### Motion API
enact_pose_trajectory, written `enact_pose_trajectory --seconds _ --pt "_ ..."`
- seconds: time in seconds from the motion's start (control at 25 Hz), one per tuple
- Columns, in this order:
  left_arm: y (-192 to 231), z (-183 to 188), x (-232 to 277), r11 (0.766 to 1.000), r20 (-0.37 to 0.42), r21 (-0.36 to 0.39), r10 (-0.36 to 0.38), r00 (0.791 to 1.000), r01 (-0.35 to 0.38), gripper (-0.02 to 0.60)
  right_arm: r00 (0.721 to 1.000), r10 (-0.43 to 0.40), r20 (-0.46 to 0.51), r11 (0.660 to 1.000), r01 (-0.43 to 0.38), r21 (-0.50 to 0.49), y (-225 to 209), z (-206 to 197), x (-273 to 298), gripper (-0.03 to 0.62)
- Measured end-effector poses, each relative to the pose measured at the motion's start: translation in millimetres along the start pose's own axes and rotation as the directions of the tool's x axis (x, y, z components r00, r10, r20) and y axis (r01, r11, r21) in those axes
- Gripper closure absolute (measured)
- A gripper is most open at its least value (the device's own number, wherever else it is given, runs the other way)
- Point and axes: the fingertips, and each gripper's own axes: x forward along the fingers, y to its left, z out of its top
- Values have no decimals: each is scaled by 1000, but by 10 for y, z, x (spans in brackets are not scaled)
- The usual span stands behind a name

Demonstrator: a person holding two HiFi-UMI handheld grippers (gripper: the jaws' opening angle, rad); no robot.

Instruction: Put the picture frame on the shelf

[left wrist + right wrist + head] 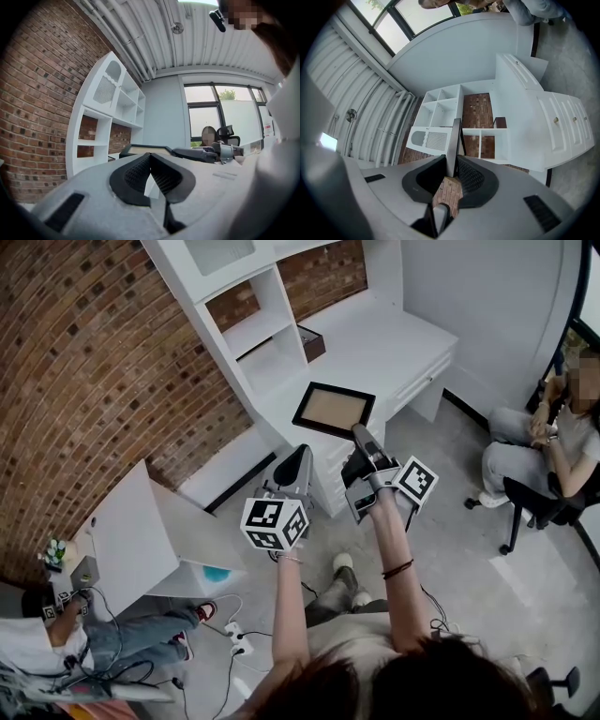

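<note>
Picture frame [333,410] is pinched by its near edge in your right tool [360,434] and lies face up in the air over the near end of the white bench [398,343]. Your right forearm reaches straight ahead, with the tool tipped slightly upward. Your left tool [300,457] is level at 8 o'clock of the frame, jaws pressed together on nothing. The shelf [255,332] stands at 11 o'clock against the brick wall [84,362]. A seated person [553,442] is at 3 o'clock.
</note>
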Motion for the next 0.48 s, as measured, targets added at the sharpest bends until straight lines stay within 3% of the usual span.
enact_pose_trajectory --seconds 0.48 --pt "472 13 533 1000 7 -7 2 1000 -2 571 1000 -5 -15 1000 5 20 -273 100 629 519"
